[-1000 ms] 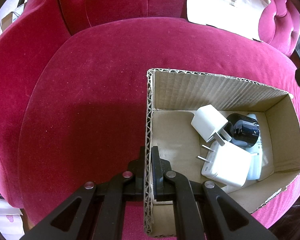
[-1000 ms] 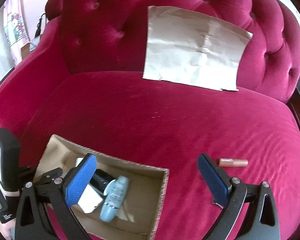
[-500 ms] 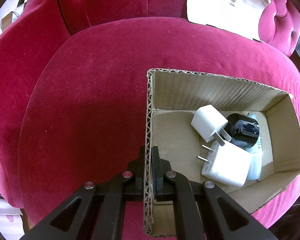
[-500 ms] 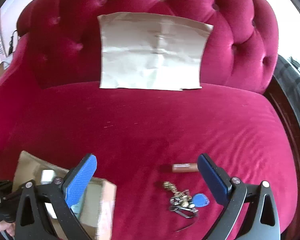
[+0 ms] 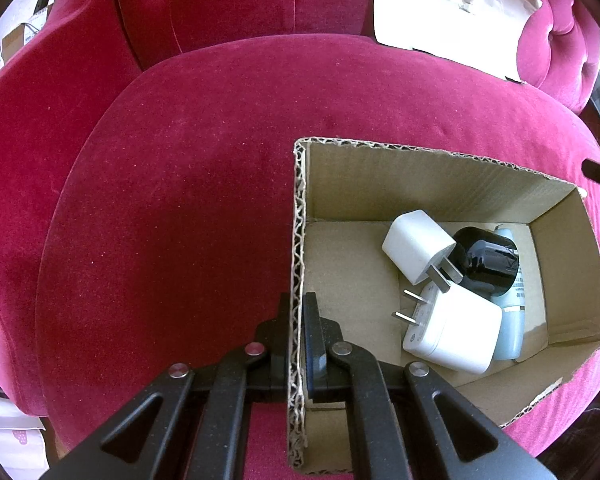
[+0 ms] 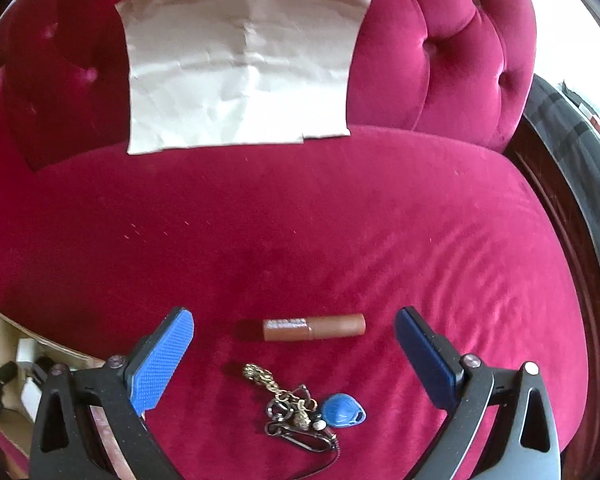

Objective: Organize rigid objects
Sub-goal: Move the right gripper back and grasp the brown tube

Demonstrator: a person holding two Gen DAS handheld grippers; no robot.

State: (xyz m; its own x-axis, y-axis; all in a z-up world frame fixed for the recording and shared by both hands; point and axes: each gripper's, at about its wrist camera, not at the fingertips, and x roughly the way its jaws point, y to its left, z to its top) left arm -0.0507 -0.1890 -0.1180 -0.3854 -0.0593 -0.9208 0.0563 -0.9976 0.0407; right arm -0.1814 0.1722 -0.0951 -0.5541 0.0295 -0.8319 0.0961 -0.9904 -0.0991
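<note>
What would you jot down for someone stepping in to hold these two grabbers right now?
Left gripper: shut on the near wall of the cardboard box, which sits on the red sofa.
Right gripper: open, empty, hovering over the sofa seat with the brown tube lying between its fingers, not touching them.
In the box: two white chargers, a black plug and a pale blue bottle.
Loose on the seat: the tube and a bunch of keys with a blue tag, just in front of it.
Left: probably close on the tube, carry it to the box, then the keys.
</note>
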